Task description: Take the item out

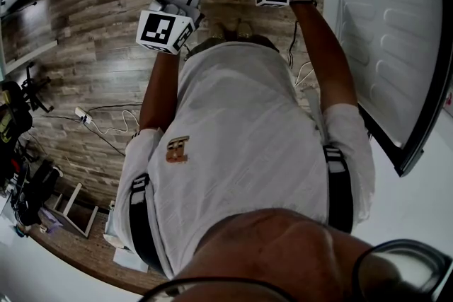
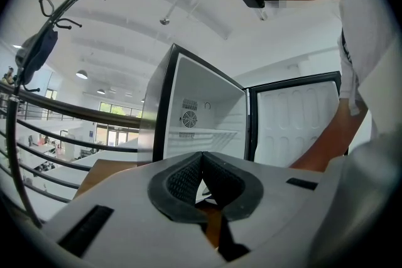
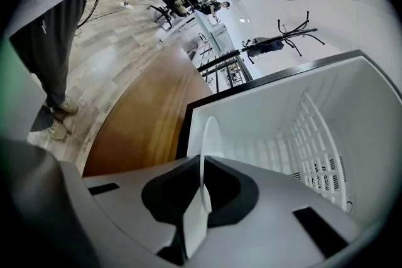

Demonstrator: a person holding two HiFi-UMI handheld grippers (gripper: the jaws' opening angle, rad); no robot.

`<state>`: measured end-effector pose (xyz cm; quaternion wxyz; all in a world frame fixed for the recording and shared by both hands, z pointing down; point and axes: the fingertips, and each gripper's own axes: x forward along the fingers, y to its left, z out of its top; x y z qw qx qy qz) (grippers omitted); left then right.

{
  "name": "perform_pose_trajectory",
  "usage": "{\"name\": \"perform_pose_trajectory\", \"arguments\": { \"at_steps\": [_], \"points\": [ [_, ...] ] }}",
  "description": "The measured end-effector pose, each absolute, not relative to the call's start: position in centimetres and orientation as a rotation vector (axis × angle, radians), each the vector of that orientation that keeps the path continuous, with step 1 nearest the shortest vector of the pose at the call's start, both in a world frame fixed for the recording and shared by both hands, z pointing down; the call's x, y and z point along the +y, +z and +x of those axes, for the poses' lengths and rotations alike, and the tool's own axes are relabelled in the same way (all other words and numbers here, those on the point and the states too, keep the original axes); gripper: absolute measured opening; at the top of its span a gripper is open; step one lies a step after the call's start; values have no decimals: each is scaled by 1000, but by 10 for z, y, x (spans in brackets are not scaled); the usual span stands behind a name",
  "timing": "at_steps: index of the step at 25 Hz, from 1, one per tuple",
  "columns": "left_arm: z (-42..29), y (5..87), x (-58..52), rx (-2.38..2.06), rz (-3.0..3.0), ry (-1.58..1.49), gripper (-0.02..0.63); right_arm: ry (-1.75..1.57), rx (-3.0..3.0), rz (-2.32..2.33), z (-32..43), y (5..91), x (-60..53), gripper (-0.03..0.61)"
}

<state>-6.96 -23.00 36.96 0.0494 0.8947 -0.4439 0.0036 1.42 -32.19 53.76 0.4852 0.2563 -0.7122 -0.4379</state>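
Right gripper is clamped on a thin white plate, pads on its lower rim. Plate is edge-on, in line with the jaws, pointing ahead into the open fridge beside the wire rack. Exit path looks like straight back over the wooden top. Left gripper is closed, empty and not involved. Can't tell whether the plate has cleared the frame. Held rim is hidden, and the head view crops the right tips.
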Motion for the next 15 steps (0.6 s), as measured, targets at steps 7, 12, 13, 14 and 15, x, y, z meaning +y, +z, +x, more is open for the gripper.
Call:
{"name": "perform_pose_trajectory", "arguments": {
  "at_steps": [7, 12, 13, 14, 15],
  "points": [
    [-69, 367, -230, -1334, 2732, 0, 18, -1104, -1745, 648, 10, 514, -311, 38],
    [-70, 365, -230, -1325, 2737, -15, 18, -1146, -1760, 695, 7, 484, -296, 38],
    [-70, 364, -229, -1324, 2738, -19, 18, -1150, -1762, 705, 8, 479, -293, 38],
    [-70, 363, -229, -1323, 2739, -24, 18, -1154, -1765, 714, 8, 474, -290, 38],
    [-70, 362, -229, -1322, 2741, -28, 18, -1158, -1769, 723, 8, 469, -287, 38]
  ]
}}
